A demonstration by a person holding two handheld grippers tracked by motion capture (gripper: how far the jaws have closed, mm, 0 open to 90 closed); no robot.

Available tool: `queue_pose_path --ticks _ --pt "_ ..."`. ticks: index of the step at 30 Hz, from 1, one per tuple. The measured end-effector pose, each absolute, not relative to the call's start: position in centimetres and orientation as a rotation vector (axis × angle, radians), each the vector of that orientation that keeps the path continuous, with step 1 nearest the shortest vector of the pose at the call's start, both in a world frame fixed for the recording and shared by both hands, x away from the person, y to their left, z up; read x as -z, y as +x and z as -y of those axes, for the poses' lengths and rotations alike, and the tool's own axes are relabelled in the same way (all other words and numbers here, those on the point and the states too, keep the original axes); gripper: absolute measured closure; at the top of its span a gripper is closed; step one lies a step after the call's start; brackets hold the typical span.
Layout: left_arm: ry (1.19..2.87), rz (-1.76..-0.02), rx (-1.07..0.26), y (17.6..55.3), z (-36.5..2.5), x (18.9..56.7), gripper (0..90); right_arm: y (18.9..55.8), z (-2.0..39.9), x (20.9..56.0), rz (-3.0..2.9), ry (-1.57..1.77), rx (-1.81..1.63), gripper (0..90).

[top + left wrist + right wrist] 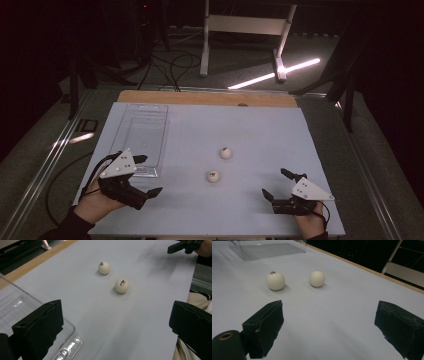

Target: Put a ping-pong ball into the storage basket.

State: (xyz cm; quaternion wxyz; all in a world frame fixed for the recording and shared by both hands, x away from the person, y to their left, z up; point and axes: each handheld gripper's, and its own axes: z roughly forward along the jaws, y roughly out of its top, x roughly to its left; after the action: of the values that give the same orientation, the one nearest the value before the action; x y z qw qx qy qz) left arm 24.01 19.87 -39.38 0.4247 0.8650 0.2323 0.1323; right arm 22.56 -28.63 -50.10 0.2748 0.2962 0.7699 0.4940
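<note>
Fingers [145,159] of both grippers spread wide, low over table [260,125].

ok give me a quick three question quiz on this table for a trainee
1. How many balls lie on the table?
2. True or false: the tray holds a ball.
3. Which claw is nearest the tray: A left claw, B right claw?

Key
1. Two: near ball and far ball, apart.
2. False; both balls lie on the bare table beside it.
3. A. Both claws are open and hold nothing.
</note>
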Motion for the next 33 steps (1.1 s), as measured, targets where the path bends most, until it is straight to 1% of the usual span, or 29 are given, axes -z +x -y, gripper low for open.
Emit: queue_pose_path --ticks 29,33 --pt "2.307 -0.511 -0.247 26.1 -15.3 39.7 0.4 22.6 28.6 50.2 -2.077 0.787 -1.331 8.4" --pt "2.332 -0.489 -0.238 26.4 -14.2 39.9 0.5 22.6 28.5 50.2 -2.079 0.796 -1.335 8.4"
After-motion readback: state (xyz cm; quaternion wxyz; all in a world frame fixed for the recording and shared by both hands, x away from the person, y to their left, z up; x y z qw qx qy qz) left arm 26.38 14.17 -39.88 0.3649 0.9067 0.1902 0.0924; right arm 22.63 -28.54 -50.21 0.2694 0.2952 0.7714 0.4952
